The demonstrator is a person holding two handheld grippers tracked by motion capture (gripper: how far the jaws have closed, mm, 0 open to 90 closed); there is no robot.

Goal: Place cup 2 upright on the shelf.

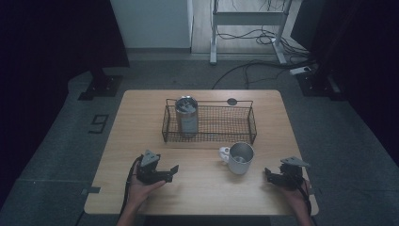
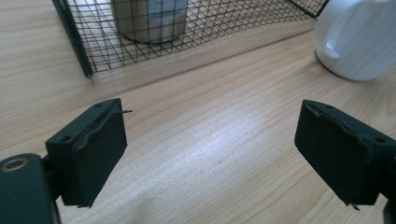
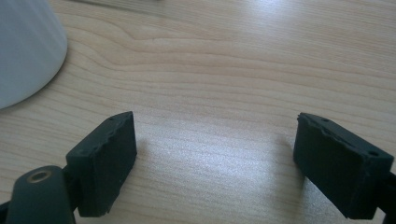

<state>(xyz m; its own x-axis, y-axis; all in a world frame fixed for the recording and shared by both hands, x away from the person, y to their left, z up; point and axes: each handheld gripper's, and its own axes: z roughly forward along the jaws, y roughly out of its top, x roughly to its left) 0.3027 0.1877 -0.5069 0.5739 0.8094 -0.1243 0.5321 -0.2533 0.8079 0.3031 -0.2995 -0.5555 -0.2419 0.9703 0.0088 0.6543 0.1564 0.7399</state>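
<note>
A black wire basket (image 1: 253, 126) stands at the middle of the wooden table (image 1: 141, 122), and a steel tumbler (image 1: 187, 117) stands upright in its left part. A white mug (image 1: 241, 159) sits just in front of the basket's right end, handle to the left. My left gripper (image 1: 174, 170) rests low over the table at the front left, jaws open and pointing right toward the mug. My right gripper (image 1: 267, 173) sits at the front right, open, jaws pointing left at the mug. In the left gripper view, the left gripper (image 2: 212, 135) has only bare wood between its jaws, with the basket (image 2: 79, 51), tumbler (image 2: 149, 18) and mug (image 2: 359, 37) beyond. The right gripper (image 3: 215, 140) holds nothing, with the mug (image 3: 23, 46) at upper left.
A small dark round disc (image 1: 232, 101) lies on the table behind the basket. A white desk frame (image 1: 214, 42) and loose cables (image 1: 254, 66) are on the floor past the table's far edge. Bare wood lies between the two grippers.
</note>
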